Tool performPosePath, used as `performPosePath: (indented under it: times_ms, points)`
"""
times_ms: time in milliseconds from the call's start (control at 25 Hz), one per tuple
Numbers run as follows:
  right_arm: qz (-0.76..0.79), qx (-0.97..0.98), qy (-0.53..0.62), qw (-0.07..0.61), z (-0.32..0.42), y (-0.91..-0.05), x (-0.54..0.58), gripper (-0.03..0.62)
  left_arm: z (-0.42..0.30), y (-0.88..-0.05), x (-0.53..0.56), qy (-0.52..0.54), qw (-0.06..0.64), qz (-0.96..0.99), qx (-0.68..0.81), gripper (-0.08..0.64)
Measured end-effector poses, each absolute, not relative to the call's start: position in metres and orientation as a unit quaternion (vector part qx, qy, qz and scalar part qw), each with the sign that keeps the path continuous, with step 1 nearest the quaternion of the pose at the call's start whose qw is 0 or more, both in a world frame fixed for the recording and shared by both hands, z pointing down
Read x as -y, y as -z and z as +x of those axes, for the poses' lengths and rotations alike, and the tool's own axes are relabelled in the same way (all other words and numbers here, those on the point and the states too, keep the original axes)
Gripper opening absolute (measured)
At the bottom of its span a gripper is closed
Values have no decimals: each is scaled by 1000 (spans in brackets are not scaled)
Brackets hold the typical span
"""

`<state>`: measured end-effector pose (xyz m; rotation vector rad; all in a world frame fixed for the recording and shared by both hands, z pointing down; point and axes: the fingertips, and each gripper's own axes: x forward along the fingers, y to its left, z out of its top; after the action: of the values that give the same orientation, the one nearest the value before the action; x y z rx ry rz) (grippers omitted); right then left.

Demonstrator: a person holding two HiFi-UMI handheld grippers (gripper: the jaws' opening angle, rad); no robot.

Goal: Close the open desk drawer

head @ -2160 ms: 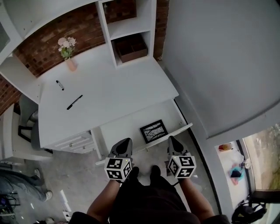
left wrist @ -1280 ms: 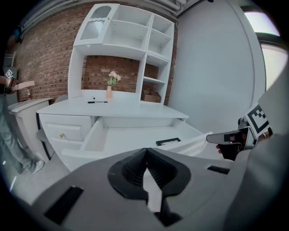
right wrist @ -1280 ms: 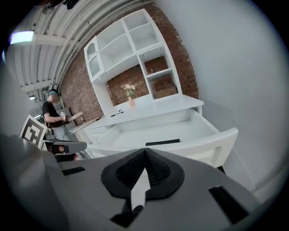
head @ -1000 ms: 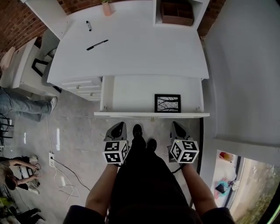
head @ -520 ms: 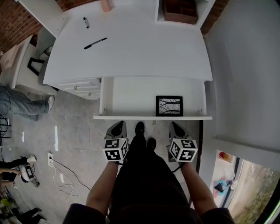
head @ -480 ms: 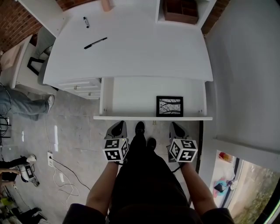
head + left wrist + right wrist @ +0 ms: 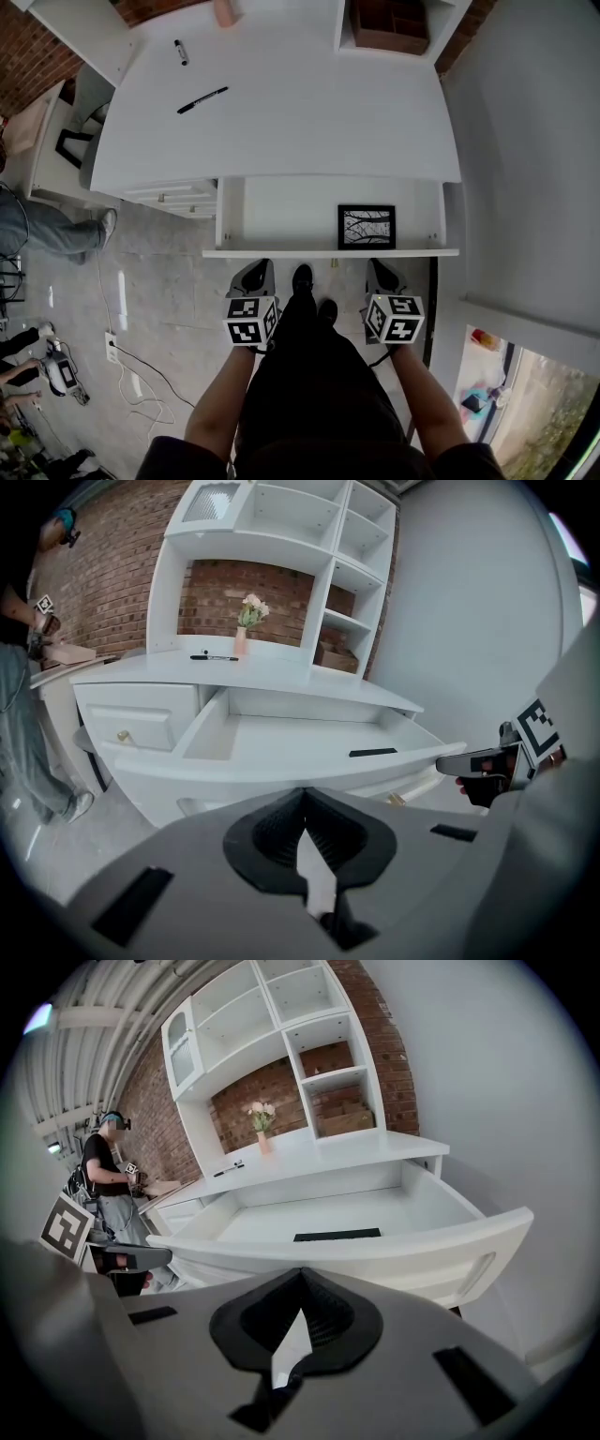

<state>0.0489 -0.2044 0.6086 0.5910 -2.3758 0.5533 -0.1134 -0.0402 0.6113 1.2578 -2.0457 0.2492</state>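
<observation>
The desk drawer [image 7: 281,202] stood pulled out from under the front edge of the white desktop [image 7: 309,122], its long front panel [image 7: 328,252] running crosswise just ahead of the person's shoes [image 7: 302,277]. A black-framed picture [image 7: 367,226] lay flat on the drawer floor, right of centre and close to the front panel.

The left gripper [image 7: 255,274] was held low, just short of the left part of the front panel, and the right gripper [image 7: 380,272] just short of its right part. Both pointed at the panel, with a narrow gap to it in the head view and no contact visible. In the left gripper view, the left gripper [image 7: 302,801] had its jaws pressed together at the tips with nothing between them, and the panel [image 7: 281,772] crossed the frame just above them. In the right gripper view, the right gripper [image 7: 300,1283] was likewise closed on nothing, with the curved panel [image 7: 375,1252] spanning the frame right above its tips and the framed picture [image 7: 337,1236] visible beyond it.

On the desktop a black pen [image 7: 202,99] lay towards the left rear, and a short marker [image 7: 180,52] lay nearer the rear left corner. A pink vase of flowers [image 7: 246,621] stood at the rear edge before the brick wall [image 7: 281,597]. A brown box [image 7: 387,23] sat in a cubby of the hutch at the rear right. Small closed drawers [image 7: 173,195] sat under the desktop's left end, just beside the open one. A bystander [image 7: 111,1180] stood off to the left of the desk.
</observation>
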Motion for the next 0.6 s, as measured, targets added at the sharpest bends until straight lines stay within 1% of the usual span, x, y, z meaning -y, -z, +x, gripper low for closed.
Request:
performPosePath:
  times_ms: [600]
  points:
    - [244,897,-204,307,-10,-608,265,5,-172,-611,101,-101,347,493,791,9]
